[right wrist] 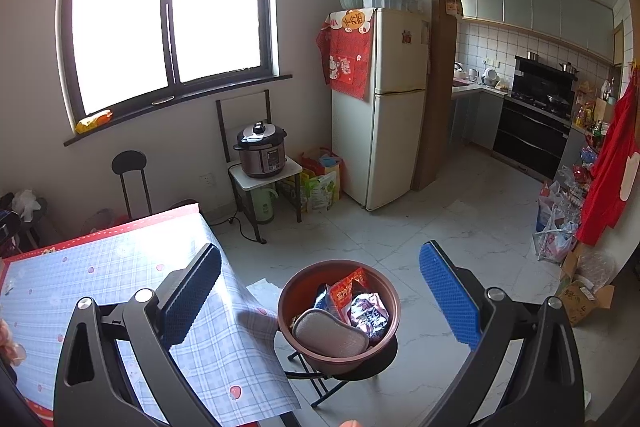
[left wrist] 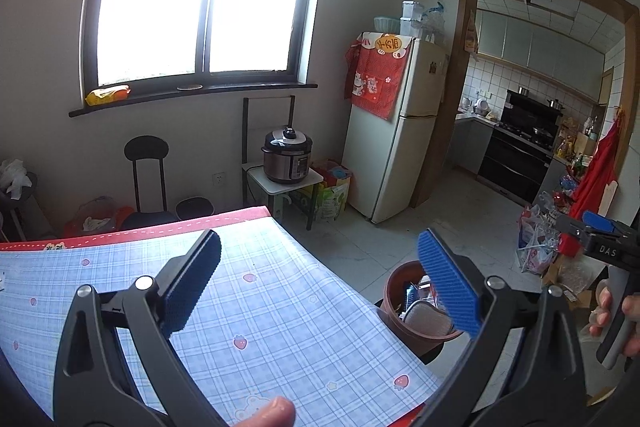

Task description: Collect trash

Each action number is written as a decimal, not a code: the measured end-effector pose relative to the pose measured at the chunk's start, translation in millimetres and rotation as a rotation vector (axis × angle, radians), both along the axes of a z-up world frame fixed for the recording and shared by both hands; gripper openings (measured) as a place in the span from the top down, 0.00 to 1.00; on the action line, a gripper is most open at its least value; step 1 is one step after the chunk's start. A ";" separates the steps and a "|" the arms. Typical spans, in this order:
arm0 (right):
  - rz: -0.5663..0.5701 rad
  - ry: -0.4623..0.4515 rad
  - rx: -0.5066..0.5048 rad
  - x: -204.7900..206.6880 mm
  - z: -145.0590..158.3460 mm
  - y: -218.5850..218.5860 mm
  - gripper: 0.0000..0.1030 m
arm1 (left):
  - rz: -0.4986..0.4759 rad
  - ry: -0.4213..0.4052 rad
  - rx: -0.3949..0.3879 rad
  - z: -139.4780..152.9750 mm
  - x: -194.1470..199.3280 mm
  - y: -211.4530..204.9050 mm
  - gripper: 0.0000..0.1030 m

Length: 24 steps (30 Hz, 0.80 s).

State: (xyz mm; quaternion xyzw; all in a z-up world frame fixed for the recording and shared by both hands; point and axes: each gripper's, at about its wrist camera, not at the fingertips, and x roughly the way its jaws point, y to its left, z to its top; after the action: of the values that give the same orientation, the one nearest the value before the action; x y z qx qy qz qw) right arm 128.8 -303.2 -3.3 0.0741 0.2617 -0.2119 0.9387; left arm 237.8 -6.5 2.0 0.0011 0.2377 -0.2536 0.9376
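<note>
A brown round bin [right wrist: 340, 311] stands on a black stool beside the table's right edge. It holds a grey sponge pad [right wrist: 330, 333] and crumpled snack wrappers [right wrist: 362, 301]. My right gripper [right wrist: 320, 291] is open and empty, held above the bin. My left gripper [left wrist: 320, 281] is open and empty above the blue checked tablecloth [left wrist: 260, 307], with the bin [left wrist: 416, 307] partly hidden behind its right finger. The right gripper also shows at the right edge of the left wrist view [left wrist: 592, 227].
A white fridge [right wrist: 380, 115] stands against the far wall. A pressure cooker [right wrist: 262, 149] sits on a small side table under the window. A black chair [left wrist: 146, 179] stands behind the table. Bags and boxes [right wrist: 572, 259] pile up at the right near the kitchen doorway.
</note>
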 end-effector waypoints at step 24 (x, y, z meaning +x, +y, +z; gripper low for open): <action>-0.036 0.019 -0.003 -1.6 -3.1 -4.6 0.05 | -0.036 0.025 0.035 -12.6 0.8 -26.5 0.06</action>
State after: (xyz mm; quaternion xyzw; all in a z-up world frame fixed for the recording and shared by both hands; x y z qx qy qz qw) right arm 127.2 -307.8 -6.4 0.0755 0.2691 -0.2300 0.9322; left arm 238.6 -33.1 -10.6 0.0186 0.2540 -0.2665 0.9296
